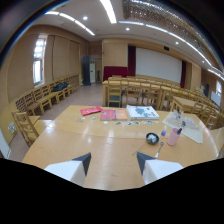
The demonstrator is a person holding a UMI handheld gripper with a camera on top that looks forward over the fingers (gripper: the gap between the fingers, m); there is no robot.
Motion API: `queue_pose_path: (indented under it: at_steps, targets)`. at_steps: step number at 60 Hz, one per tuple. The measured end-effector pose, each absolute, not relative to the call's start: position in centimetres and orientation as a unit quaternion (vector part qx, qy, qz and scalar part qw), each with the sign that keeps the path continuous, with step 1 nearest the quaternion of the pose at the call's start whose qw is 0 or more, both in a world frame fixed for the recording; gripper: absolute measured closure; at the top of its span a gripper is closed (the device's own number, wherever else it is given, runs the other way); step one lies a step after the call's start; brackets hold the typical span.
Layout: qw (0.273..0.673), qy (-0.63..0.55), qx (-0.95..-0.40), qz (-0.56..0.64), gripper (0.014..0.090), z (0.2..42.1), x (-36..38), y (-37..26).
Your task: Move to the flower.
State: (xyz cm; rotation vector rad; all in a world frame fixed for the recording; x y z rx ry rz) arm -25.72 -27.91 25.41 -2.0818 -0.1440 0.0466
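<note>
My gripper (pixel 114 156) hangs over the near part of a long wooden table (pixel 65 142), its two white fingers (pixel 75 167) open with only bare tabletop between them. I cannot pick out a flower for certain. Beyond the right finger stand a pink cup (pixel 173 136) and a small black bowl (pixel 152 138). Behind the cup lies a clear plastic wrap (pixel 179 120) with small dark things on it. The gripper is well short of all of these.
A red book (pixel 90 111), two pink and orange books (pixel 114 115) and a white flat box (pixel 142 112) lie along the table's far side. Wooden chairs (pixel 26 127) stand beside the table ahead of the left finger. More desks and chairs (pixel 135 90) fill the room behind.
</note>
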Motion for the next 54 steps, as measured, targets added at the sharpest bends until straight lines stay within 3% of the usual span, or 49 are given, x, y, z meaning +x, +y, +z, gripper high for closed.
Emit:
queue_pose_path:
  at_steps: [2,3,4,19,35,54]
  targets:
    - [0.502,-0.061,-0.863,0.019,0.0183,25.3,-25.7,-28.1]
    - [0.501,-0.061,-0.863,0.019,0.0219,25.1,-25.6,-28.1]
    - [0.5,-0.062,-0.864,0.018,0.0182,25.0,-25.6,-28.2]
    - [0.467,-0.06,-0.882,0.006,0.0183,21.4,-23.6,-29.8]
    - [0.432,-0.039,-0.9,-0.031,0.0184,16.6,-16.4,-28.5]
    - [0.435,-0.044,-0.898,-0.042,0.018,12.6,-10.3,-16.2]
